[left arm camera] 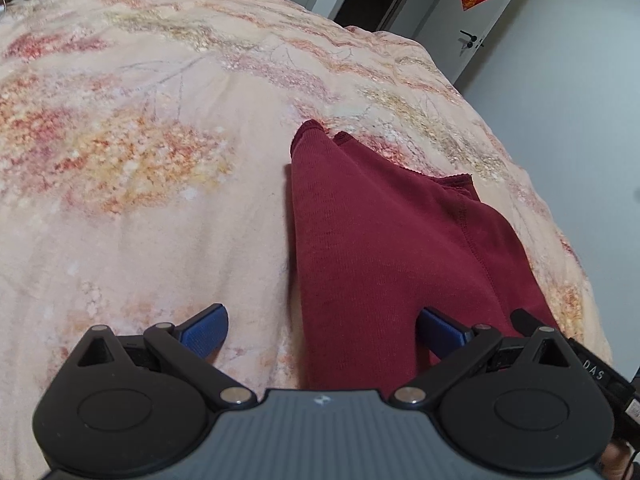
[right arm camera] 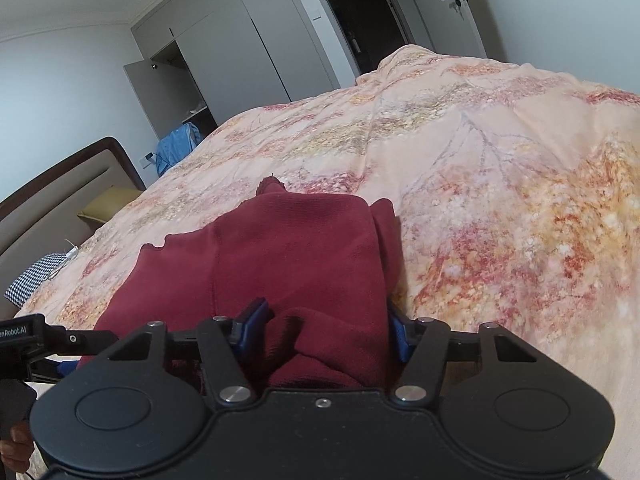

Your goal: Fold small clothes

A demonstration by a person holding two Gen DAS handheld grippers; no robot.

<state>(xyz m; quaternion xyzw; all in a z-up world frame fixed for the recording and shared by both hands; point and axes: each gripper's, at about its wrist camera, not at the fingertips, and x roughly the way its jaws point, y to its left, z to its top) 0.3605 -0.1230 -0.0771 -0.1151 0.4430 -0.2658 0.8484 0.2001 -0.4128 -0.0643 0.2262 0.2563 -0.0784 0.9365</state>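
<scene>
Presently the dark red garment (left arm camera: 372, 240) lies on the floral bedspread (left arm camera: 140, 180) near its edge. Left gripper (left arm camera: 322, 332) spread wide, straddling the cloth's near hem, likely to pin it. Right gripper (right arm camera: 326, 330) half-spread around a raised bunch; whether the pads pinch it, cannot tell.

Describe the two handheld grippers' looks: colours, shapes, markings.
Both the left gripper and right gripper share one design: grey ribbed body, black round-lobed linkage arms with silver pivot pins, and blue ribbed finger pads. White lettering marks the neighbouring gripper's black side in each view.
</scene>
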